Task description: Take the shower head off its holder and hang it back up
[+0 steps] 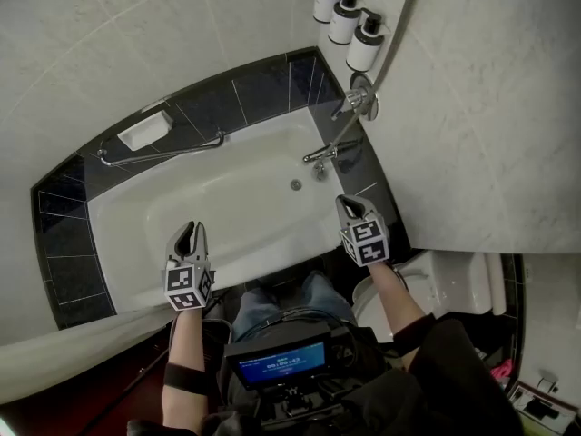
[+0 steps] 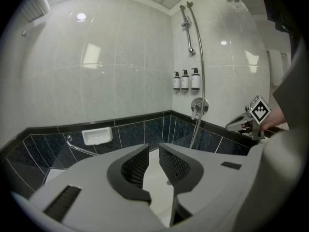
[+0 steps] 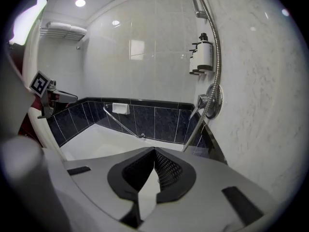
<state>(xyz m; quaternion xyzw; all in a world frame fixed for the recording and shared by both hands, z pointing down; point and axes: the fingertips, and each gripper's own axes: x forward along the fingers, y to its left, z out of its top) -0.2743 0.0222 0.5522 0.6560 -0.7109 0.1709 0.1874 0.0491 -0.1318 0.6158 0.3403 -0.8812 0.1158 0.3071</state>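
The chrome shower hose (image 1: 392, 42) climbs from the round wall valve (image 1: 363, 98) and leaves the top of the head view. In the left gripper view the hose (image 2: 201, 66) runs beside the slide rail (image 2: 186, 25); I cannot make out the shower head itself. My left gripper (image 1: 189, 234) hangs over the bathtub's near rim, its jaws (image 2: 153, 150) open by a narrow gap with nothing between them. My right gripper (image 1: 348, 205) is near the tub's tap end, well below the rail, shut (image 3: 154, 152) and empty.
The white bathtub (image 1: 136, 216) has a dark tiled surround, a spout (image 1: 322, 155), a grab bar (image 1: 163, 153) and a soap dish (image 1: 145, 130). Three dispenser bottles (image 1: 347, 18) are fixed to the wall. A toilet (image 1: 436, 284) stands at the right, a pale curtain (image 1: 73, 352) at the lower left.
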